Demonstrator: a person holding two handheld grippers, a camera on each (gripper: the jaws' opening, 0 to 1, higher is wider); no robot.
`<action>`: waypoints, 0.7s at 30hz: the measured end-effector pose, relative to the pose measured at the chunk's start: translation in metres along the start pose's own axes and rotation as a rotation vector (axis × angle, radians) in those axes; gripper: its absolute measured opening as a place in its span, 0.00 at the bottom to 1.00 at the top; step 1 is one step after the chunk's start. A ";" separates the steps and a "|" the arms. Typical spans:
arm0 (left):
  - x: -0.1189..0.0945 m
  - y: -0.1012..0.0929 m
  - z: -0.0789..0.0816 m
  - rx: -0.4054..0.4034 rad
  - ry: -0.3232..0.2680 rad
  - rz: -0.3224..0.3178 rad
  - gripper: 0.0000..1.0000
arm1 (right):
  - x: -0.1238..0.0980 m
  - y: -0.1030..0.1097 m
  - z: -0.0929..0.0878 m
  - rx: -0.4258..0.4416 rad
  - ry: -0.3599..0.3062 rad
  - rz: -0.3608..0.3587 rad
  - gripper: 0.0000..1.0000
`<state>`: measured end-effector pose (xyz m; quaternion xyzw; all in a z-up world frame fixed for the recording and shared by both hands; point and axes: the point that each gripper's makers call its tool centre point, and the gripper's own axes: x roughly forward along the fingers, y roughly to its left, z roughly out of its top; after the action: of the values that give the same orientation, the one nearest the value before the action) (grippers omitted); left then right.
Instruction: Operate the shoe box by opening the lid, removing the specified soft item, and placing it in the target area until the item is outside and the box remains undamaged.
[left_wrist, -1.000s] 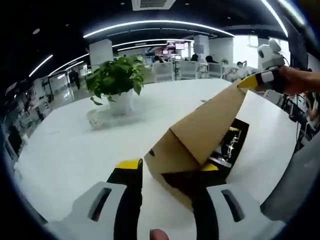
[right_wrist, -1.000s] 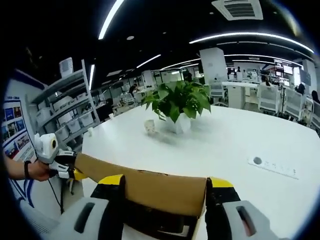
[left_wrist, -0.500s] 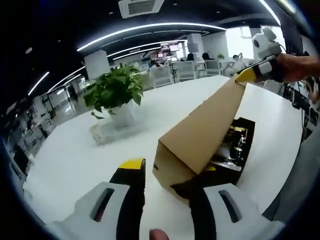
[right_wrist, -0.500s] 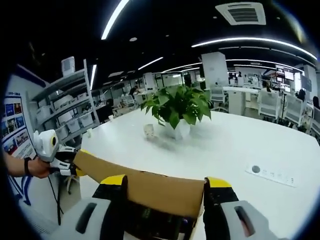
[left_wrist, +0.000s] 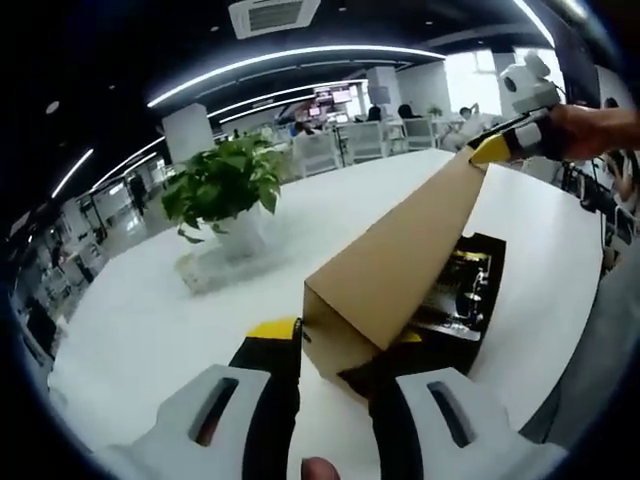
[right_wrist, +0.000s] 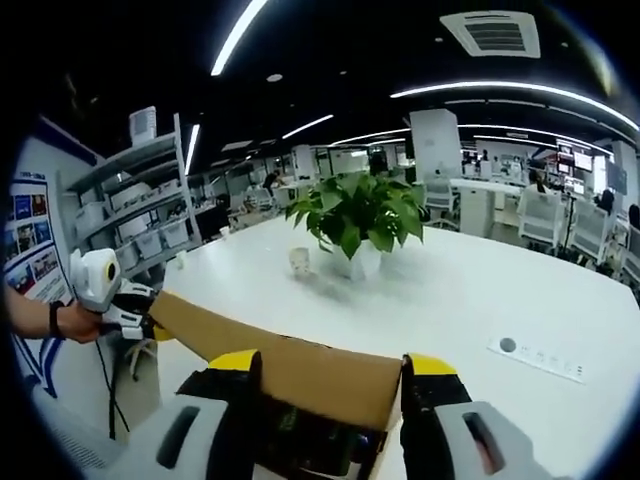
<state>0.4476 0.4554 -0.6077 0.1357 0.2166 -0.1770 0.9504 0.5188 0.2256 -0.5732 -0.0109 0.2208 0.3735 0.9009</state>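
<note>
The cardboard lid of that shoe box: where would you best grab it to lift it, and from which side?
Grip the lid at its short end edges, one gripper per end, coming in from outside each end. It is a long, thin sheet tilted up over the box, so only its edges fit between jaws. The left gripper and right gripper straddle those ends.

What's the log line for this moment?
stage: lid opening | lid: raised, tilted | left gripper: at lid end | right gripper: at other end | shoe box: on table
</note>
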 end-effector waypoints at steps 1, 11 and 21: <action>0.000 0.000 0.000 0.003 0.000 -0.001 0.23 | -0.002 -0.001 0.000 -0.006 -0.004 -0.004 0.50; 0.001 0.001 0.004 0.002 -0.003 -0.004 0.22 | -0.023 0.002 -0.018 -0.005 -0.008 0.012 0.48; 0.001 0.001 0.005 -0.015 -0.004 -0.013 0.22 | -0.030 -0.005 -0.031 -0.010 0.007 -0.017 0.48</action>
<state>0.4507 0.4546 -0.6034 0.1266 0.2169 -0.1819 0.9507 0.4913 0.1961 -0.5894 -0.0187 0.2220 0.3671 0.9031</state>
